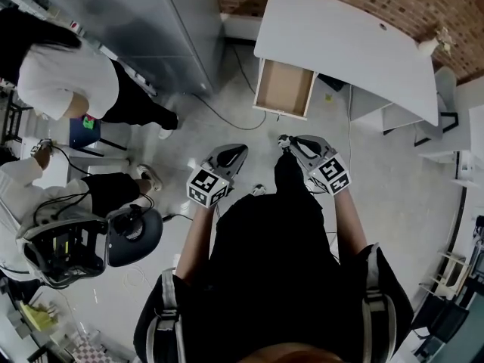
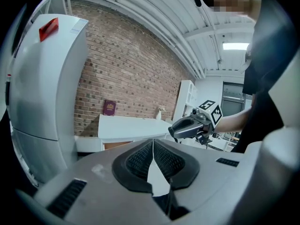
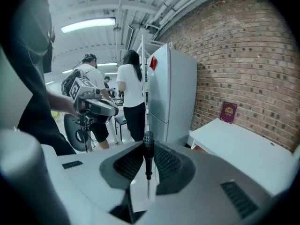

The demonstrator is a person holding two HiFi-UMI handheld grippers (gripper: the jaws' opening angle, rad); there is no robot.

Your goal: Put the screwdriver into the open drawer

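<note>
Two people [image 1: 64, 82] are seen at the left beside a refrigerator [image 3: 171, 93], whose red label [image 3: 153, 63] cannot be read. The left gripper [image 1: 236, 152] is closed, pads together on nothing. The screwdriver [image 3: 148, 150] is clamped by its black handle in the right gripper [image 1: 291, 141]. Bare floor [image 1: 265, 132] is left free up to the open drawer [image 1: 285, 88] at the white desk's [image 1: 340, 44] edge. The writing on the maroon book [image 3: 228, 112] is illegible.
</note>
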